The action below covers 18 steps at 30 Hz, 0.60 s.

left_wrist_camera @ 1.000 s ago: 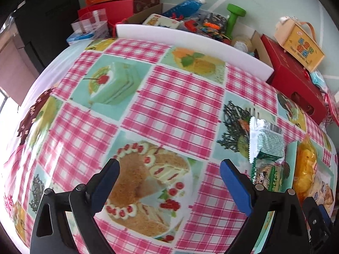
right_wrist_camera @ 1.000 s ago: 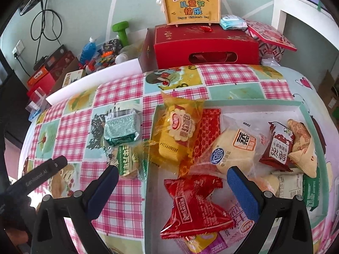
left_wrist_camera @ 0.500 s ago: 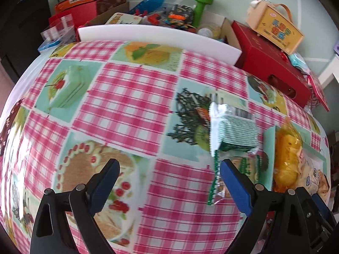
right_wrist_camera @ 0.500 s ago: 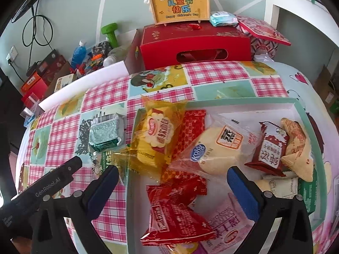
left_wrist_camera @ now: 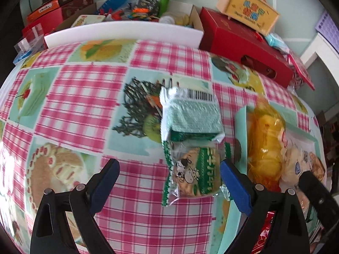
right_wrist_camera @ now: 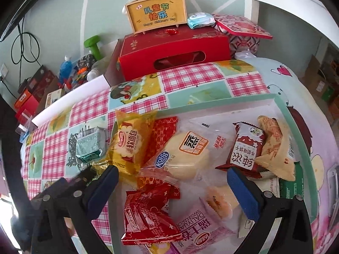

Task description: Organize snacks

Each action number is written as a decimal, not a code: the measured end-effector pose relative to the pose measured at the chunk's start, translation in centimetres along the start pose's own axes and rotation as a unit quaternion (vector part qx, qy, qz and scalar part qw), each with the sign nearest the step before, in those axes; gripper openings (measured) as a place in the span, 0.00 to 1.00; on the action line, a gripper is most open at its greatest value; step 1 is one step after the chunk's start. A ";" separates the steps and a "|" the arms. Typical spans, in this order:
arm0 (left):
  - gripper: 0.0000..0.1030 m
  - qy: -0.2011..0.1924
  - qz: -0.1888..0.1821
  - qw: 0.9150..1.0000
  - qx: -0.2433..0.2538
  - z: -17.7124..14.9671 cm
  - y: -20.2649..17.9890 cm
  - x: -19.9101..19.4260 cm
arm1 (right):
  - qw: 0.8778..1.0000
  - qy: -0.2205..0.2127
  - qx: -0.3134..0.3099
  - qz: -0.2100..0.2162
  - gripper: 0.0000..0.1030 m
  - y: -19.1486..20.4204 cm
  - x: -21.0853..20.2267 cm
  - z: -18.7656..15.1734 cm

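Pale green wall (right_wrist_camera: pixel 63 21) with white diagonal lines; black cable (right_wrist_camera: pixel 25 46) hangs down to a wall socket (right_wrist_camera: pixel 3 68). White furniture (right_wrist_camera: pixel 281 8) on the right. Table under a pink gingham tablecloth (left_wrist_camera: pixel 89 97) with cake prints, daylight glare on its left.

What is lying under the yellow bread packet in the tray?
The yellow bread packet lies over the tray's left rim and partly on a red patterned wrapper. What else is beneath it is covered.

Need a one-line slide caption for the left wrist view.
Open left hand-held gripper approaches two green snack packets lying on the checked tablecloth beside the snack tray.
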<state>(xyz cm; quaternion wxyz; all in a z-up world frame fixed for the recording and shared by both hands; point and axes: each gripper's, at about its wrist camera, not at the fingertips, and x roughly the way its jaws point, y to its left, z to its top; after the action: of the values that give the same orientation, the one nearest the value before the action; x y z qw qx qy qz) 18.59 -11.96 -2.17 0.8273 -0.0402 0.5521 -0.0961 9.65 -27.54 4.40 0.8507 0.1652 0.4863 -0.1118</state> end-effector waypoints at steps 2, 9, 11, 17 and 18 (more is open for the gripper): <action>0.93 0.003 -0.008 1.000 0.005 -0.2 -0.4 0.3 | 1.000 0.000 -0.002 0.002 1.00 0.2 0.0 0.0; 0.97 -0.001 0.009 1.000 0.017 -0.2 -0.6 0.5 | 1.000 0.004 -0.013 0.005 1.00 0.8 0.1 -0.3; 0.97 -0.001 0.014 1.000 0.009 -0.1 -0.1 0.3 | 1.000 0.004 -0.013 0.005 1.00 0.8 0.2 -0.3; 0.97 0.003 0.009 1.000 0.004 0.1 0.4 0.2 | 1.000 0.004 -0.010 0.003 1.00 0.6 0.2 -0.2; 0.97 0.003 0.008 1.000 0.006 0.1 0.3 0.2 | 1.000 0.004 -0.010 0.003 1.00 0.6 0.2 -0.2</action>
<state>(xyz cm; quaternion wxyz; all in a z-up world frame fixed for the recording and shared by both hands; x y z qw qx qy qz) 18.76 -11.75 -2.36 0.8266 -0.0301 0.5542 -0.0931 9.82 -26.89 4.28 0.8509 0.1584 0.4899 -0.1040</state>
